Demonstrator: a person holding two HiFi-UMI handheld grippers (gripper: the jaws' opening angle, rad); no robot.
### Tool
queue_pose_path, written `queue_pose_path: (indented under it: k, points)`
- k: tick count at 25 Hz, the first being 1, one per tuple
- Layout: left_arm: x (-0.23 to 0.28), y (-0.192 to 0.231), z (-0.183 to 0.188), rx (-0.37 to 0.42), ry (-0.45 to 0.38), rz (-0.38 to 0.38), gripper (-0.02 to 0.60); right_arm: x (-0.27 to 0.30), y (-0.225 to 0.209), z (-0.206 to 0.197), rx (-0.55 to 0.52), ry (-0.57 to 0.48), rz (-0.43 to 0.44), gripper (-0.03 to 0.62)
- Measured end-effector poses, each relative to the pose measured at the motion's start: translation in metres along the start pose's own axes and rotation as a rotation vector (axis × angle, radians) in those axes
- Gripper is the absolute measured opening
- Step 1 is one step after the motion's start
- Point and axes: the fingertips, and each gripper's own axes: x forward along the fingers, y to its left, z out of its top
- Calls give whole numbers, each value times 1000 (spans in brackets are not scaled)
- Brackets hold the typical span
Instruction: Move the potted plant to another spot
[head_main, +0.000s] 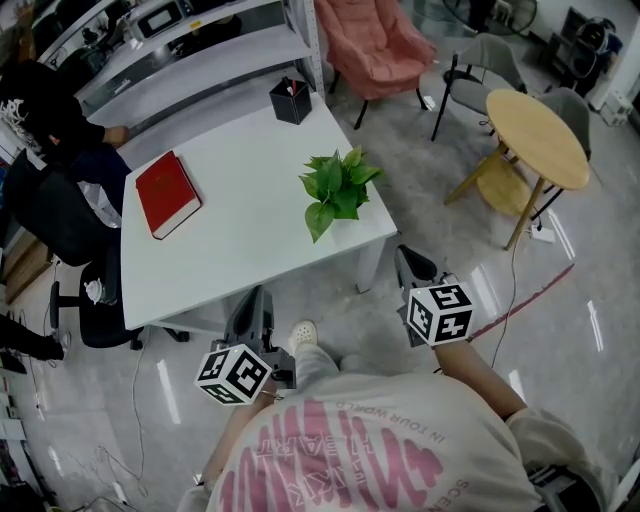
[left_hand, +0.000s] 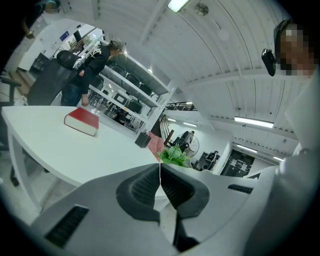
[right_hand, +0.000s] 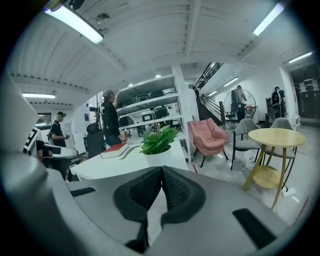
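Bright, even light came from ceiling strip lights (right_hand: 75, 24), glare streaked the glossy floor (head_main: 595, 325), shadows were soft, gripper views were fisheye-bent with dark corners

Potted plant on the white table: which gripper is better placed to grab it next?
Probably the right gripper: the potted plant stands at the table's corner nearest it, straight ahead of its closed fingers. The left gripper sits farther away, off to the side.

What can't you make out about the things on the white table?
Potted plant: head view, its leaves cover most of the pot.
Black holder: head view, contents too small to name.
Red book: any cover print too small in all views.
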Motion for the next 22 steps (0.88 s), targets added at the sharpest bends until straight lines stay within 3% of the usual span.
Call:
queue_pose_path:
  k: [22]
  points:
    - [-16,-9,-14,1,15,-24,25,-25,1,-15,4,10,-14,14]
